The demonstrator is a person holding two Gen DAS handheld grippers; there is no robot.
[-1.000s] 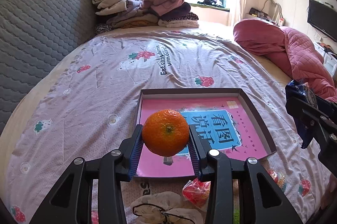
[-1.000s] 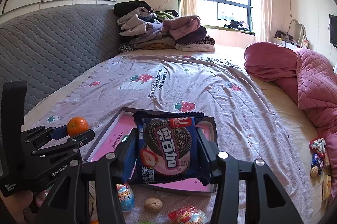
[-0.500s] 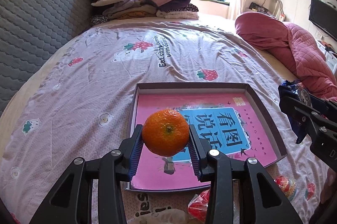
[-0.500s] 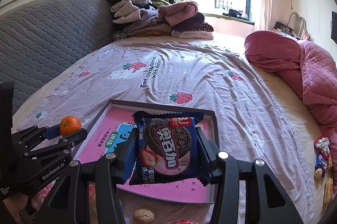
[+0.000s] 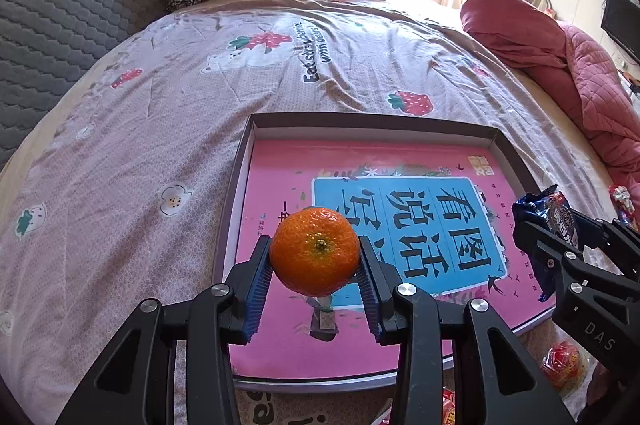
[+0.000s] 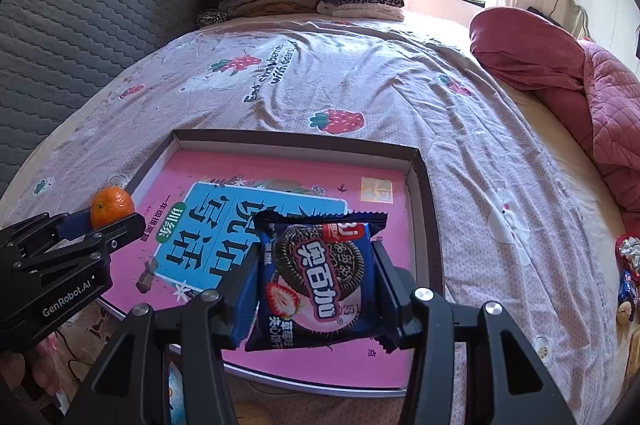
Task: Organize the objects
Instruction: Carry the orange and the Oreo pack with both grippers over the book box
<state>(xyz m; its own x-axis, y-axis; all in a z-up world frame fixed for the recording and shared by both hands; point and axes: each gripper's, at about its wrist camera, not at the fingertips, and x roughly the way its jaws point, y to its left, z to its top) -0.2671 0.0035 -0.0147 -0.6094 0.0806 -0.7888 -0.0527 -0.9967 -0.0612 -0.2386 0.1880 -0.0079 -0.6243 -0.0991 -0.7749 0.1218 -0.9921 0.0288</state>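
**Over the tray, both grippers loaded**

Above the pink-floored tray [image 5: 508, 149], the tangerine [image 5: 315, 251] sits clamped in the left gripper [image 5: 315, 267]. At three o'clock, the right gripper [image 6: 316, 279] pinches a blue cookie packet [image 6: 320, 277] over the strawberry bedsheet [image 5: 160, 113].

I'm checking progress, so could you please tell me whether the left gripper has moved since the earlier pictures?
Yes. The left gripper, clamping the orange, has advanced toward and lowered over the shallow box, which looms larger now.
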